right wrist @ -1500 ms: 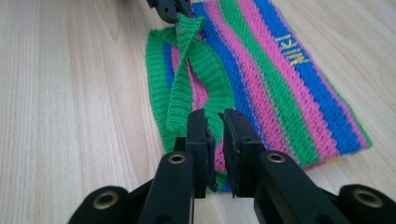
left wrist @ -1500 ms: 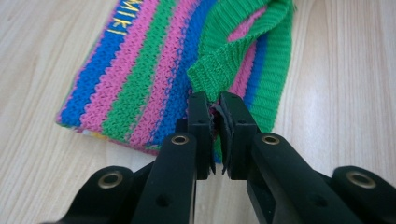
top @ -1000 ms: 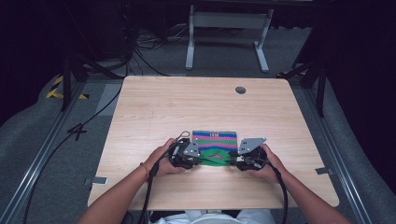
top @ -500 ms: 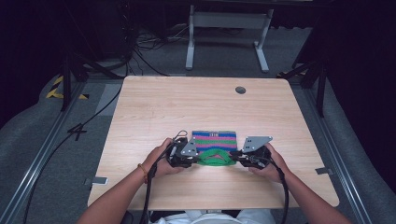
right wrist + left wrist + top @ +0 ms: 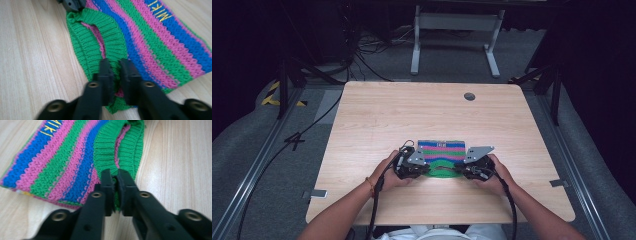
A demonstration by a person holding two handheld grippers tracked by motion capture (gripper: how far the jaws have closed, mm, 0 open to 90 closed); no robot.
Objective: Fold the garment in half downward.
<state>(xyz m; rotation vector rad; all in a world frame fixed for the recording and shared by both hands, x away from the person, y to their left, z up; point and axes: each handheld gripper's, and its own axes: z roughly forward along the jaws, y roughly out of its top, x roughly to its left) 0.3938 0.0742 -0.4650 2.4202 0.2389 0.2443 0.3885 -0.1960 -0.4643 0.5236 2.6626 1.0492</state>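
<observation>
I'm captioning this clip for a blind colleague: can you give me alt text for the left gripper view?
The left claw is shut on the green ribbed edge of a striped knit garment, its two black jaws rising from the bottom of the picture. The knit, in blue, pink and green bands with yellow lettering, lies on a light wooden table.

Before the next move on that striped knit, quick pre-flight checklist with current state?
1. Left gripper shut on the green ribbed band: ok.
2. Right gripper shut on the same band, opposite end: ok.
3. Both layers of the band caught: cannot tell.
4. Striped knit lying flat on the table: ok.
5. Bare wood beyond the knit for spreading: ok.
6. Cables off the knit: ok.
</observation>
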